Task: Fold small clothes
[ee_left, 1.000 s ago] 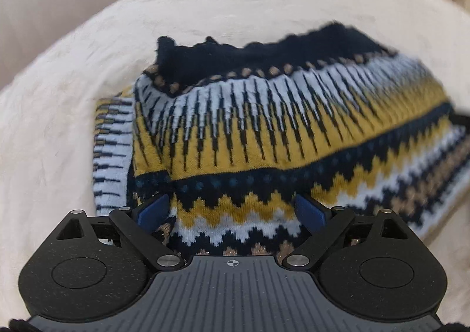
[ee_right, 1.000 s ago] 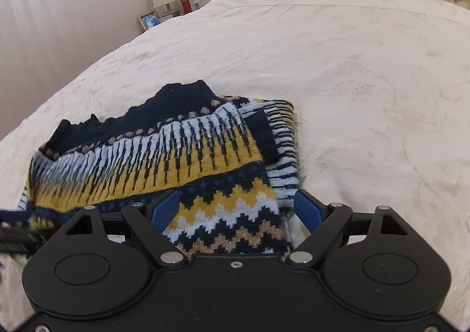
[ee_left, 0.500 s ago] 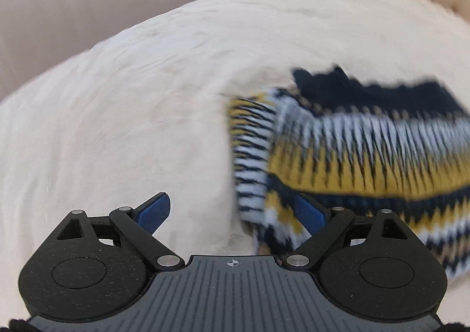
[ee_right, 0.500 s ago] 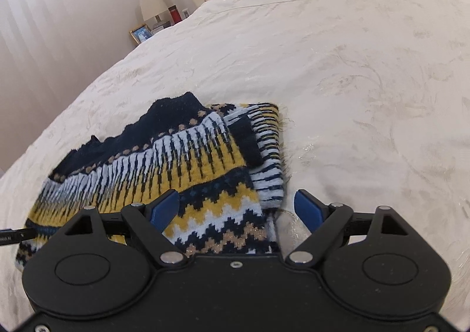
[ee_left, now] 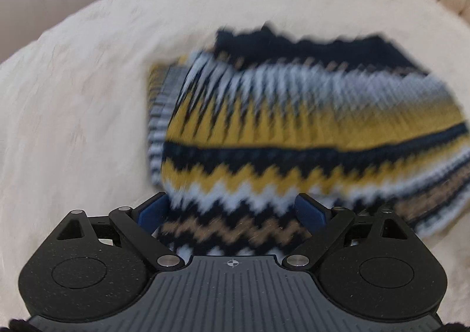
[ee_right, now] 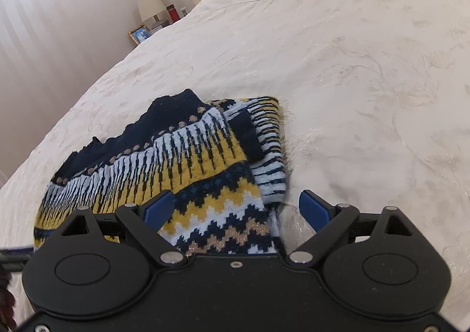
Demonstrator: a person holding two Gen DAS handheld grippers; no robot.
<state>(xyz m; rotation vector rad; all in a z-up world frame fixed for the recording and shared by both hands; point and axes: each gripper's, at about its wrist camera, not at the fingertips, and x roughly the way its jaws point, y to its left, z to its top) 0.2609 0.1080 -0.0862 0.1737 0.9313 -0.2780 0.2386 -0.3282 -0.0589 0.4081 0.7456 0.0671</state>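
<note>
On a cream bedspread (ee_right: 352,67) lies a folded knit sweater (ee_right: 176,161), navy, yellow and white zigzags, long axis running 9 to 3 o'clock. Both the left gripper (ee_left: 232,211) and right gripper (ee_right: 236,208) hover at its 6 o'clock hem, jaws spread wide, holding nothing.

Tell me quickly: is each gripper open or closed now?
Left gripper: open, holding nothing, over the sweater.
Right gripper: open, holding nothing.
</note>
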